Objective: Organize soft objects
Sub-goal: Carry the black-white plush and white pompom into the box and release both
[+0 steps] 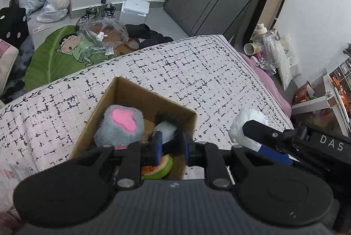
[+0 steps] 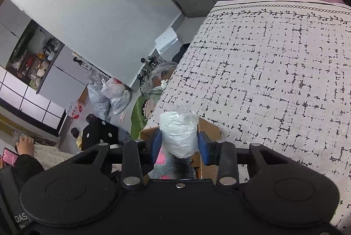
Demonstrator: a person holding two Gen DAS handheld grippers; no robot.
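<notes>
A cardboard box (image 1: 122, 94) stands on the patterned bed cover (image 1: 197, 72). Inside lie a grey plush paw with pink pads (image 1: 119, 126), a black-and-white soft item (image 1: 166, 127) and an orange-green fruit plush (image 1: 156, 169). My left gripper (image 1: 171, 147) is open and empty, hovering over the box's near right corner. My right gripper (image 2: 179, 145) is shut on a white crumpled soft bundle (image 2: 178, 133), held just above the box (image 2: 210, 129) and the grey paw (image 2: 171, 165). In the left wrist view the bundle (image 1: 243, 125) and right gripper (image 1: 258, 140) are to the right of the box.
The bed edge drops to a floor with a green cartoon mat (image 1: 59, 52), plastic bags (image 1: 54, 2), shoes and a white box (image 1: 135, 9). Bottles and a pink blanket (image 1: 267, 72) lie at the bed's right end. A person with a phone (image 2: 8, 157) sits at the left.
</notes>
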